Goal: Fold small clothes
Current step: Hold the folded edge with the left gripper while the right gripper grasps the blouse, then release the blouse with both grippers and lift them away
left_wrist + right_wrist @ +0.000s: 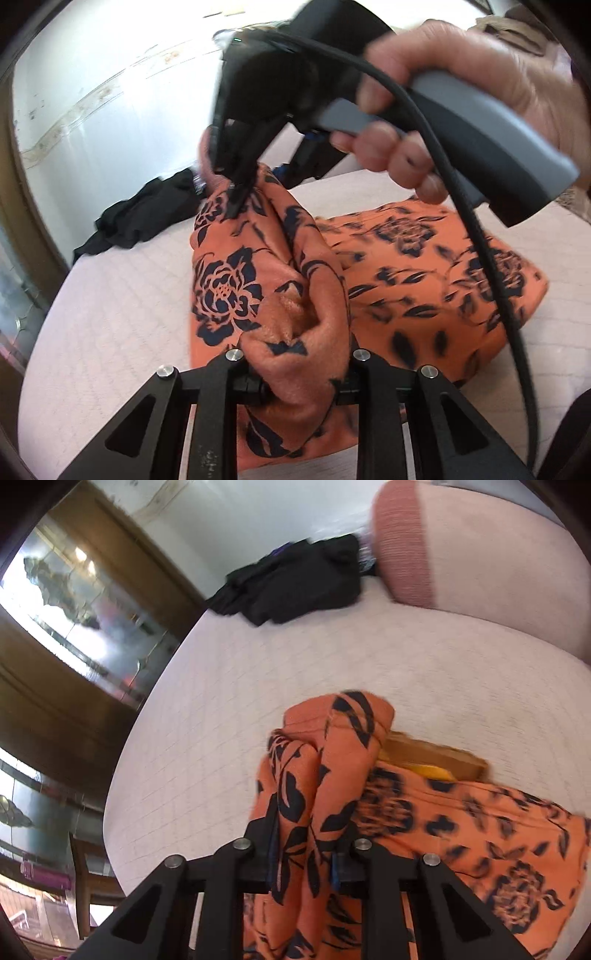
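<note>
An orange garment (424,273) with a dark floral print lies on the pale pink bed (110,314). My left gripper (299,384) is shut on a bunched fold of it, lifted off the bed. In the left wrist view my right gripper (238,192), held by a hand (472,85), pinches another raised corner of the same cloth farther back. In the right wrist view my right gripper (303,860) is shut on a gathered strip of the orange garment (461,830), which hangs between its fingers. A yellow-brown inner layer (436,760) shows beneath.
A heap of black clothes (303,579) lies at the far edge of the bed (221,738), beside a pink pillow (406,546). A wooden wardrobe with mirrored doors (85,602) stands past the bed's left side. A black cable (491,258) hangs from the right gripper.
</note>
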The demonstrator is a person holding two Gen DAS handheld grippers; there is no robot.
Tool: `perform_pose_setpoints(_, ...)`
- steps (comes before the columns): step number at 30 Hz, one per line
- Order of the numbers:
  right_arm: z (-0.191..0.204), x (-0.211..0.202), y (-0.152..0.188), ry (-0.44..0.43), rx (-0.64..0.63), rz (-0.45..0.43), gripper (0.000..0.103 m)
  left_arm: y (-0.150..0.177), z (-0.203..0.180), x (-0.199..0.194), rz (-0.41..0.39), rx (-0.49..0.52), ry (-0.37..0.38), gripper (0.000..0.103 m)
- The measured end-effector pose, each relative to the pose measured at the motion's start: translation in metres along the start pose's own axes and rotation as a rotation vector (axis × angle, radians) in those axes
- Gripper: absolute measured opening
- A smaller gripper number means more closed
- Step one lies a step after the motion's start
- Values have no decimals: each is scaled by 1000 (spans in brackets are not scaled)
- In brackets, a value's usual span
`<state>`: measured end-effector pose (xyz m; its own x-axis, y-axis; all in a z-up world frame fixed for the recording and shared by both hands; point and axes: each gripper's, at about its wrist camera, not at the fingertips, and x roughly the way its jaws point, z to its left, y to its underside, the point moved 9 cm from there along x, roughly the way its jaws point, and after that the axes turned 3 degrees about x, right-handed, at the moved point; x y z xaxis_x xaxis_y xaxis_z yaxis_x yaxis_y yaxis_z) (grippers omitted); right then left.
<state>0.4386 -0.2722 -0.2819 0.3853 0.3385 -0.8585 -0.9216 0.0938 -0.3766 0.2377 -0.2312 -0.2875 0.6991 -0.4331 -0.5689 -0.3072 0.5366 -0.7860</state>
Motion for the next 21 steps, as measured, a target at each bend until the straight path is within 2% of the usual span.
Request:
perform_pose_setpoints(1,-13,-8,3,30,35,3,21,-5,-8,-1,-15,5,21,24)
perform_pose_setpoints(7,-91,-51,18,65,122,-62,20,-41,-64,-11,-87,11,176,24)
perform_pose_setpoints(9,-118,-61,23,74,165,-77,20,-51,-84,-7,-87,-18,240,24)
perform_pose_setpoints(16,-184,-90,39,118,233,-111,19,-73,-131,1,-86,-80,372,24)
perform_pose_setpoints(19,-205,-97,43,132,252,-126,19,-76,-145,6,-71,-59,396,24)
perform_pose_setpoints(20,-210,-96,44,135,259,-129,19,-74,-147,11,-57,-54,399,27)
perform_pose_setpoints(21,-218,-98,44,151,262,-138,19,-72,-147,21,-33,-49,404,36)
